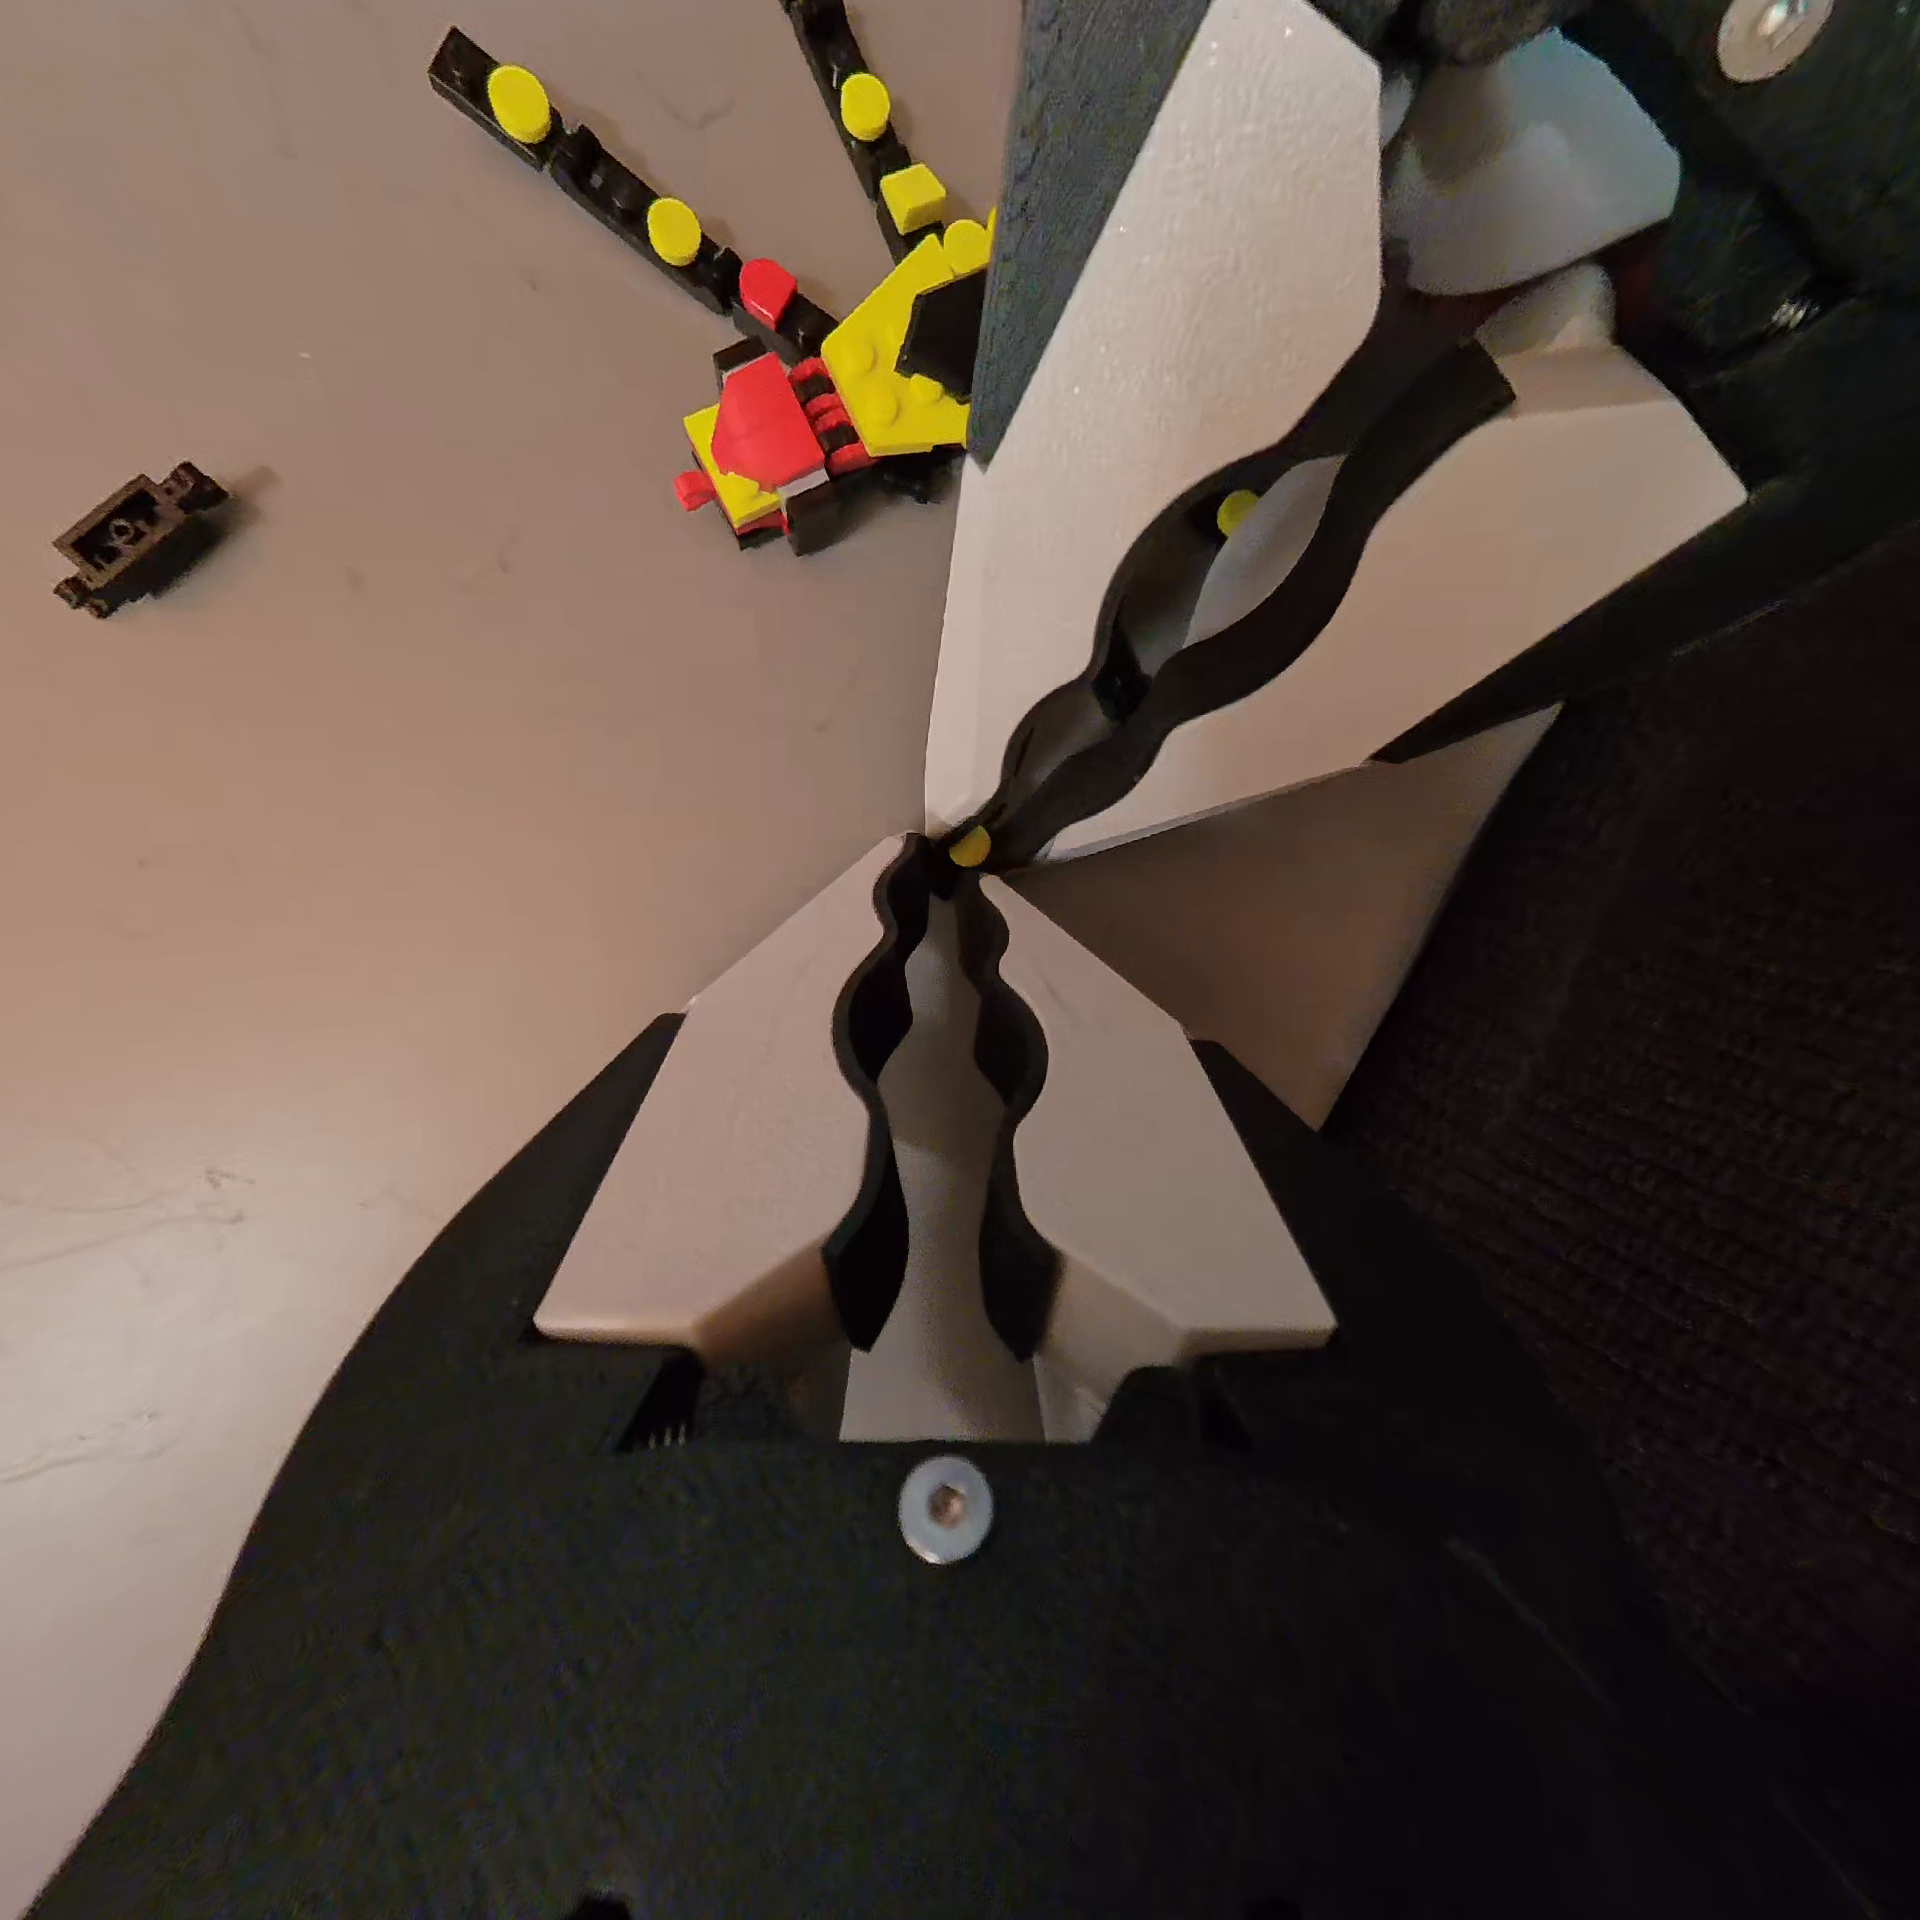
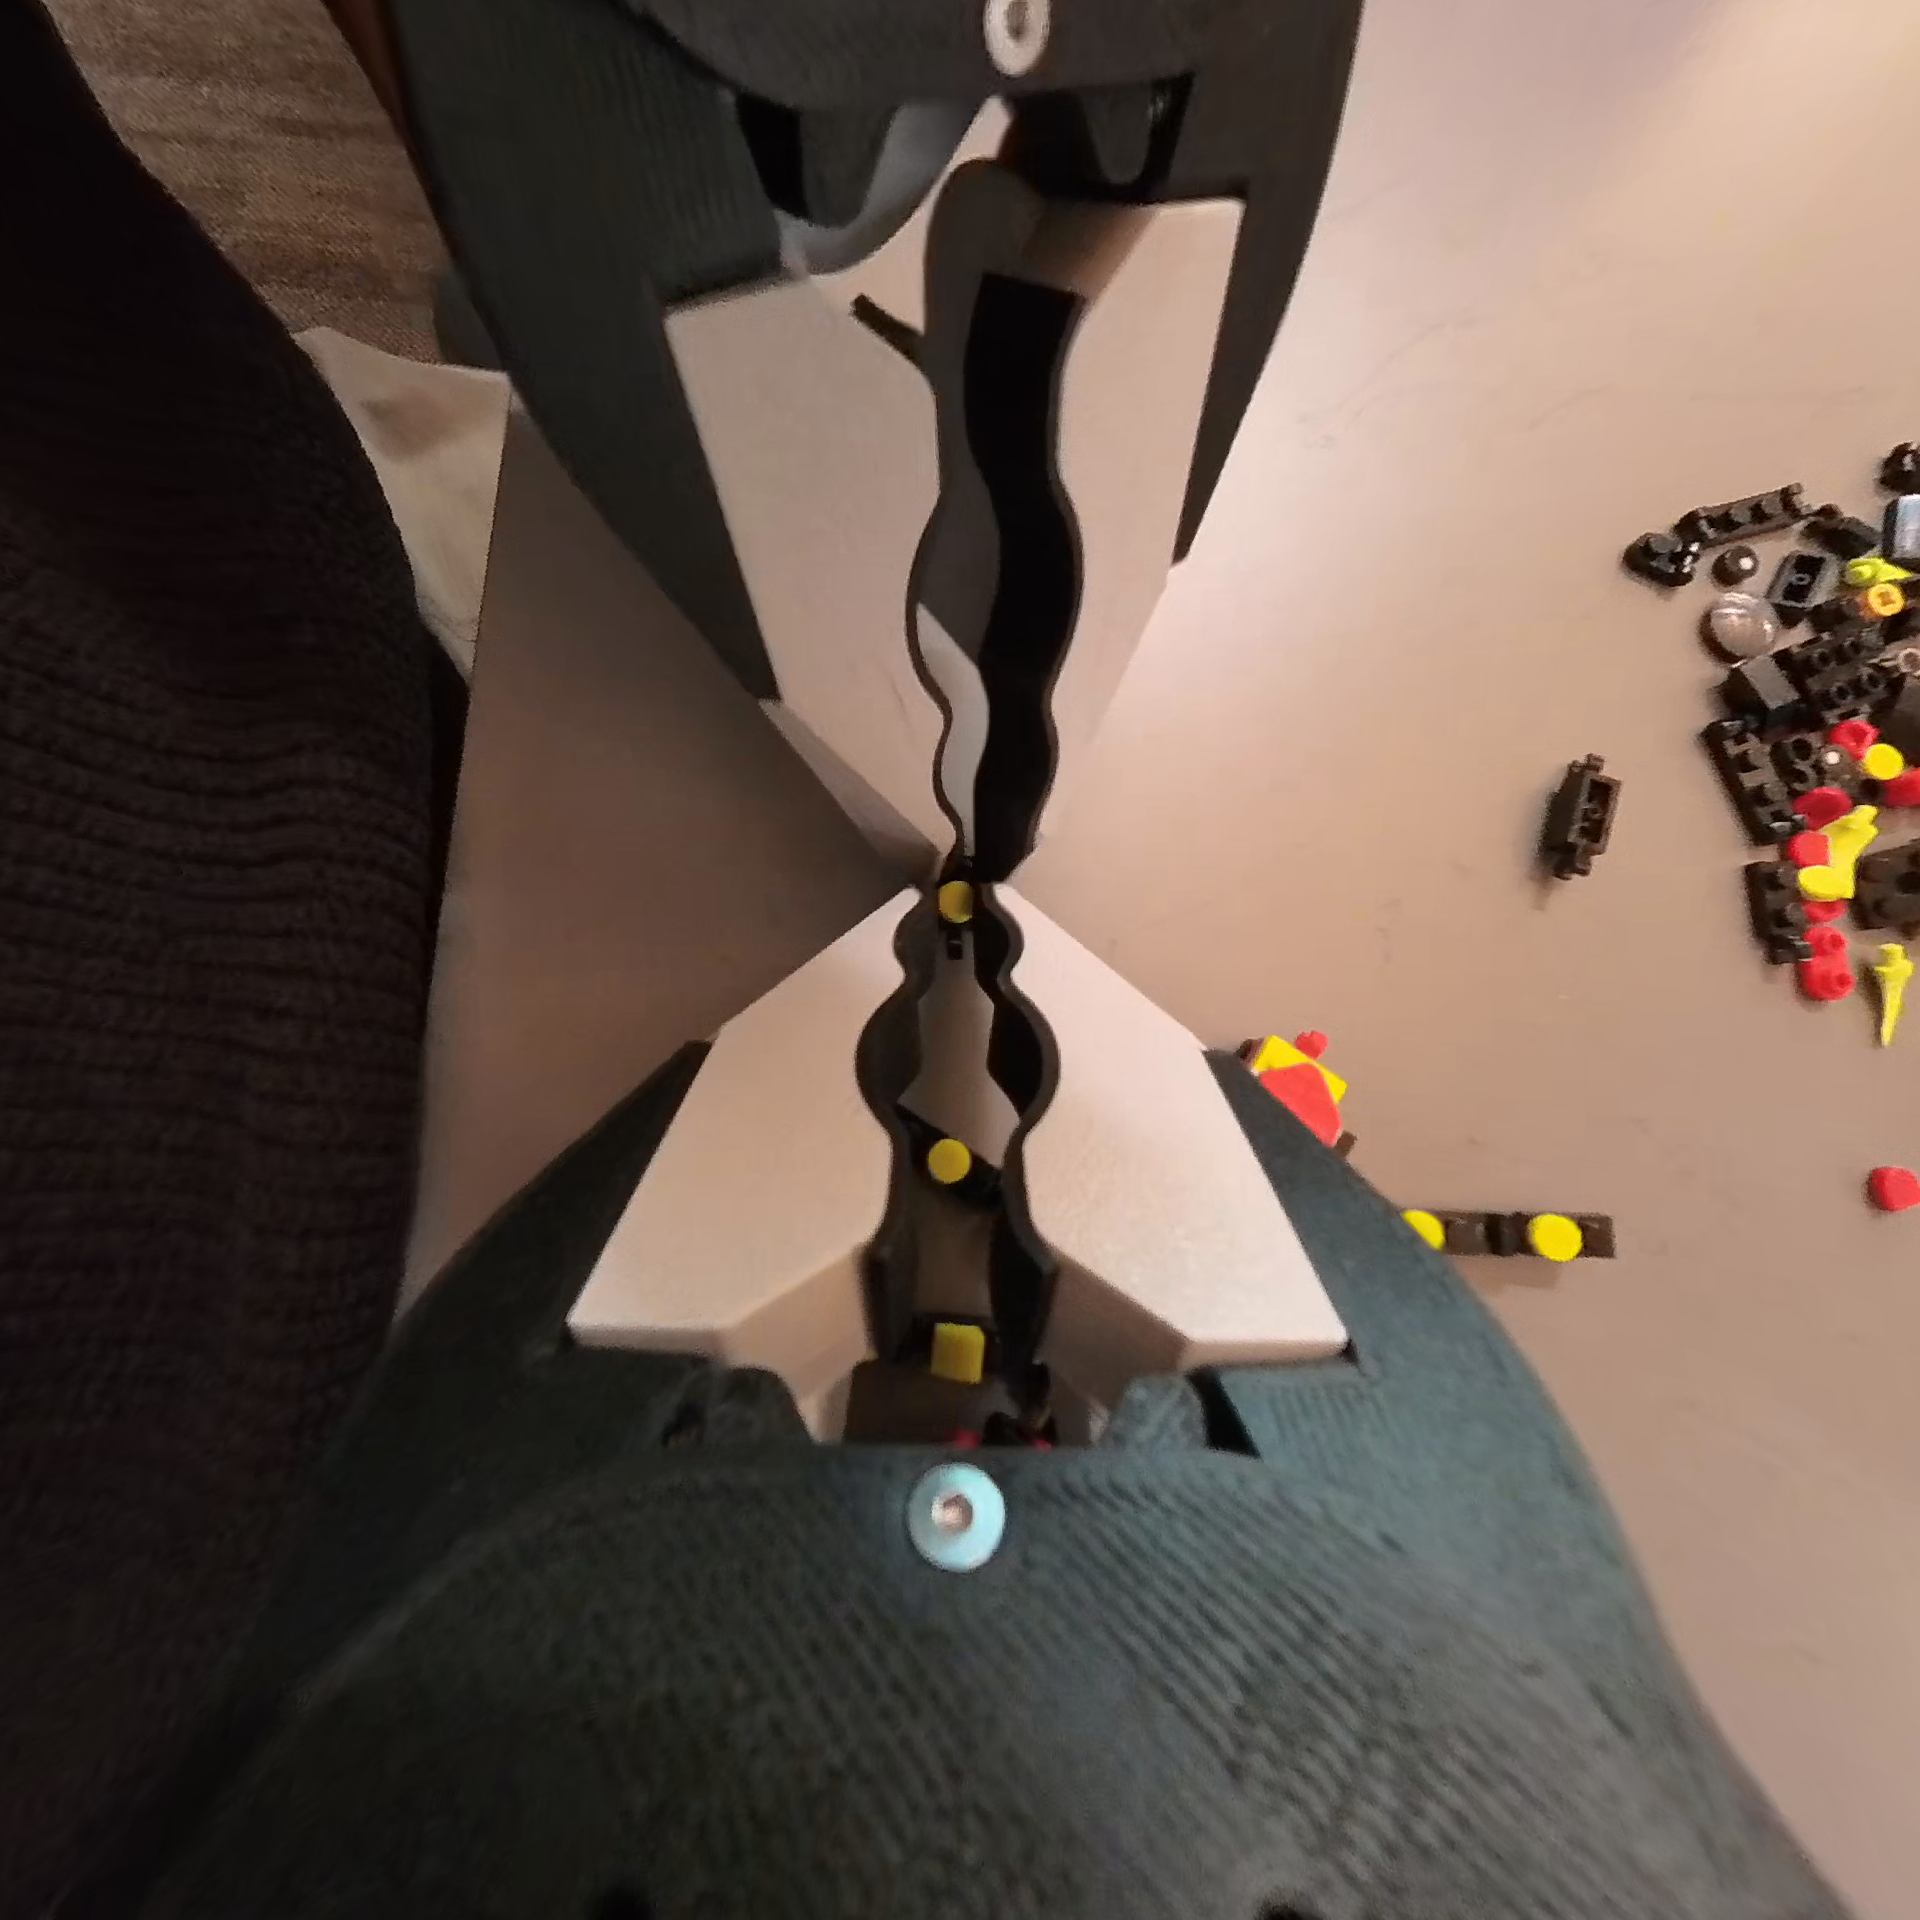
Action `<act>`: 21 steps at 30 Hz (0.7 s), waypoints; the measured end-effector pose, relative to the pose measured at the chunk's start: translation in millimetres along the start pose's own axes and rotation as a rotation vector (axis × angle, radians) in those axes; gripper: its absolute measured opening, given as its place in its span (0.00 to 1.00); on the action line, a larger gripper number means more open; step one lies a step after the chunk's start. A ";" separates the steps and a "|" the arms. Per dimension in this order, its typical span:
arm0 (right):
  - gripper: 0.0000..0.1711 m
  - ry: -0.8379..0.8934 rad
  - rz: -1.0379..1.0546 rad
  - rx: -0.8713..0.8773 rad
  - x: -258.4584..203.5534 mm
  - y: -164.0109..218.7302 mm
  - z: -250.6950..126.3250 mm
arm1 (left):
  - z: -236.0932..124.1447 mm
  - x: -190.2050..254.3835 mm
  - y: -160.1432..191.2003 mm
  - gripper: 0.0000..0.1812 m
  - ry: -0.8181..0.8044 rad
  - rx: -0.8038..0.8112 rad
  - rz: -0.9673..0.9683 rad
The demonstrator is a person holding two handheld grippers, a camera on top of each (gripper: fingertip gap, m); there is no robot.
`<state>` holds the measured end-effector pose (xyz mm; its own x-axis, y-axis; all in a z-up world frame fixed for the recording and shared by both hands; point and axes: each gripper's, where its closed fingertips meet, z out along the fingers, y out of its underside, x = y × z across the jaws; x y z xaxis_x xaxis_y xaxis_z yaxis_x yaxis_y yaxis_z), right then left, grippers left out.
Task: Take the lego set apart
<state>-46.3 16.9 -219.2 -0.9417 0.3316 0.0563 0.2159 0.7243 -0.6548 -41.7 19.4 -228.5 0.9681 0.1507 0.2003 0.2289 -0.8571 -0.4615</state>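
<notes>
My left gripper (image 1: 940, 871) and my right gripper (image 2: 956, 923) meet tip to tip above the table. Both are shut on one black lego strip with yellow round studs (image 2: 948, 1161). The strip runs back between the right gripper's fingers, and its end stud (image 1: 968, 847) shows where the tips meet. The right gripper (image 1: 1003, 821) comes in from the upper right in the left wrist view. The left gripper (image 2: 966, 857) comes down from above in the right wrist view. The yellow, red and black lego model (image 1: 821, 416) lies on the table beyond, partly hidden by the right gripper.
Two more black strips with yellow studs (image 1: 582, 156) lie by the model. A small black piece (image 1: 135, 540) lies alone on the beige table (image 1: 416, 831). A pile of loose pieces (image 2: 1818, 748) and a red piece (image 2: 1891, 1190) lie to the right. Dark knitted fabric (image 2: 156, 831) borders the table. Left and right tips are no more than a few centimetres apart.
</notes>
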 end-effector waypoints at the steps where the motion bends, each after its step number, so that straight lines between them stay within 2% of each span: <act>1: 0.03 -0.008 0.023 0.017 0.1 -0.6 -0.6 | 0.1 0.1 0.0 0.04 0.002 0.003 -0.002; 6: 0.03 -0.020 0.077 0.044 3.3 -1.9 -2.4 | -0.5 -1.5 -3.4 0.03 0.019 0.043 0.017; 8: 0.04 0.012 0.117 0.102 14.5 -9.2 -11.9 | -12.7 -7.4 -16.8 0.03 0.046 0.156 -0.022; 10: 0.04 0.030 0.219 0.239 31.0 -25.9 -32.3 | -39.1 -14.3 -38.7 0.05 0.104 0.331 -0.081; 14: 0.04 0.008 0.446 0.550 60.1 -46.8 -73.6 | -84.9 -18.0 -73.9 0.15 0.372 0.714 -0.269; 17: 0.03 -0.114 0.587 0.729 62.8 -58.8 -90.4 | -89.9 -14.7 -77.9 0.18 0.611 0.782 -0.418; 21: 0.03 -0.129 0.542 0.746 54.3 -66.4 -89.7 | -105.9 -6.5 -86.2 0.17 0.875 0.860 -0.552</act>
<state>-88.6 41.0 -105.0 -0.7920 0.4084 -0.4538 0.4552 -0.1002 -0.8847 -78.6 40.2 -98.5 0.4200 -0.2650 0.8680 0.8686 -0.1596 -0.4690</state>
